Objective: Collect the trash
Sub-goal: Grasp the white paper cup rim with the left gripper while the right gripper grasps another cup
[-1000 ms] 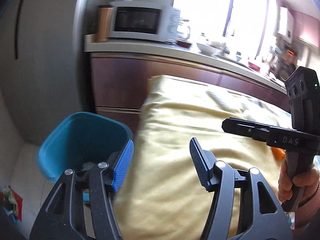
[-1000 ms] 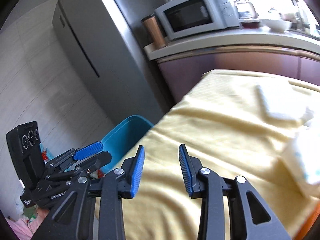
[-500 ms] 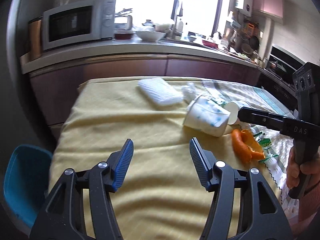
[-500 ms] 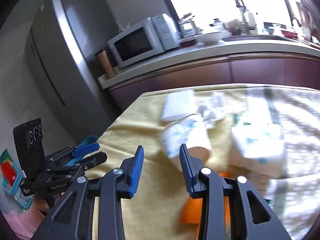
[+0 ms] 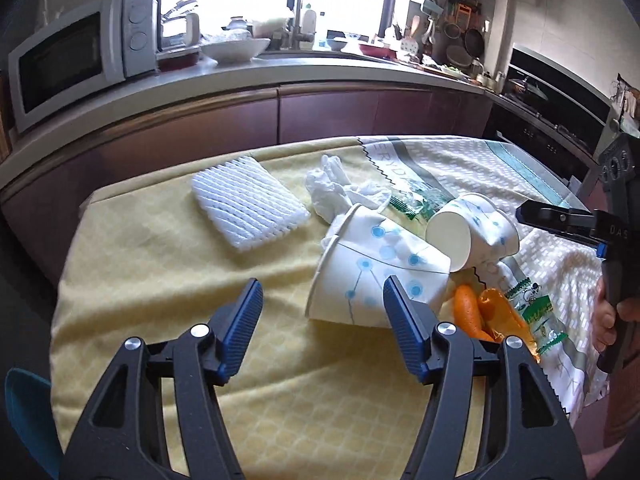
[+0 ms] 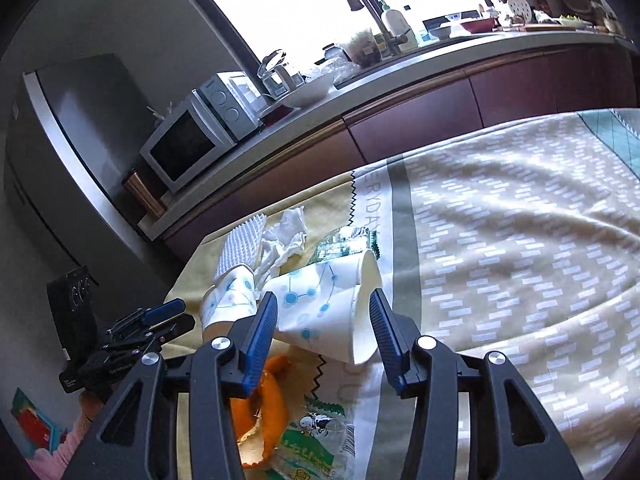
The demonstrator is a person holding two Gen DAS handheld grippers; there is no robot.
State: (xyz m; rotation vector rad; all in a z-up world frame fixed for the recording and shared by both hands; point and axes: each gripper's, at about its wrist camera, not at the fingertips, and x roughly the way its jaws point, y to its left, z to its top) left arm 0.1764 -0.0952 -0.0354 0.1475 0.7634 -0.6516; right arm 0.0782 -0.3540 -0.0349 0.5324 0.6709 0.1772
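Note:
Trash lies on the cloth-covered table (image 5: 168,264): a white foam net (image 5: 248,212), crumpled tissue (image 5: 336,188), two blue-dotted paper cups on their sides (image 5: 372,276) (image 5: 468,232), orange peel (image 5: 480,312) and green wrappers (image 5: 532,312). My left gripper (image 5: 322,300) hovers just short of the nearer cup, jaws opening, nothing between them. In the right wrist view my right gripper (image 6: 324,312) points at a flattened cup (image 6: 320,300) just past its fingertips, jaws opening, pads not pressing on it. The peel (image 6: 272,392) lies under its left finger.
A blue bin (image 5: 24,420) shows at the lower left beside the table. A kitchen counter (image 5: 280,68) with a microwave (image 5: 72,64) runs behind the table. A grey fridge (image 6: 80,120) stands at its left end. The patterned right half of the cloth (image 6: 520,240) is bare.
Both grippers swung away from the blue bin to the right, over the table, so the cups, peel and wrappers came into view. The right jaws widened.

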